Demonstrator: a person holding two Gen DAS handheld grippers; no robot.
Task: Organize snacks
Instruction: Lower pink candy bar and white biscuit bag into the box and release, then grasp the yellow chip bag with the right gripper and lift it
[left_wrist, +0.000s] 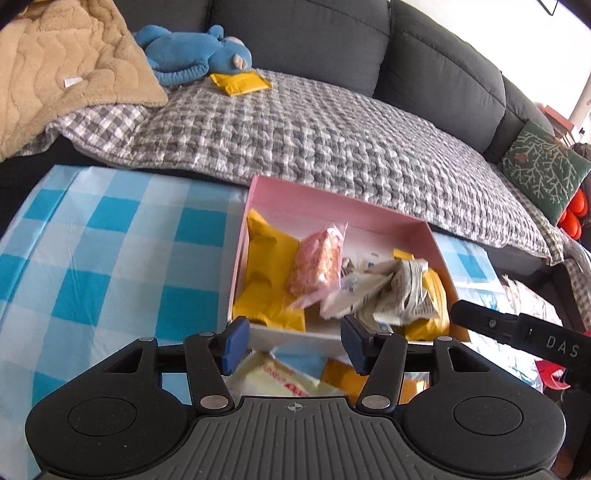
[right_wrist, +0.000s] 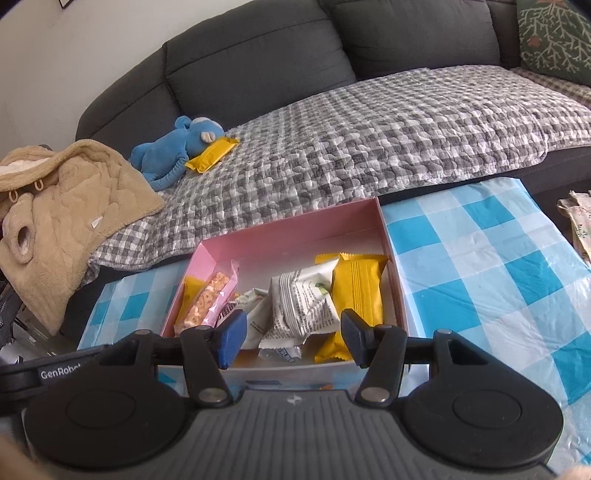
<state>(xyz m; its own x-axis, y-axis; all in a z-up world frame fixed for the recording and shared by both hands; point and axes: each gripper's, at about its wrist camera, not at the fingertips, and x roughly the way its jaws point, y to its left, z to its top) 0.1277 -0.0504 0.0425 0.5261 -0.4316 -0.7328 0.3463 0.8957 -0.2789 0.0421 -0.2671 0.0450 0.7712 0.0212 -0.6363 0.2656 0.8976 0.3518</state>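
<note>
A dark grey sofa (left_wrist: 424, 55) is filling the top of both views, with a grey-and-white checked quilt (left_wrist: 314, 133) lying across its seat. Below it, a blue-and-white checked cloth (right_wrist: 498, 277) is covering the table surface. In the left wrist view, a tan fleece blanket (left_wrist: 62, 70) is sitting at the upper left, a blue plush toy (left_wrist: 195, 51) is lying beside it, and one yellow packet (left_wrist: 240, 83) is resting on the quilt, touching the toy. A green patterned cushion (left_wrist: 543, 166) is leaning at the right edge. At the centre of both views, an open pink box (right_wrist: 295, 229) is sitting on the cloth and holding the snacks: yellow packets (right_wrist: 356, 291), white printed packets (right_wrist: 299, 306) and a pink-wrapped snack bar (left_wrist: 317, 266) that is standing tilted against the others and looks blurred in the left view. The left gripper (left_wrist: 293, 339) is hovering over the near edge of the box, its blue-padded jaws standing moderately apart with nothing between them; a pale packet with red print (left_wrist: 273, 380) is lying on the cloth just beneath. The right gripper (right_wrist: 293, 339) is hovering over the box's near wall, its jaws likewise parted and empty
</note>
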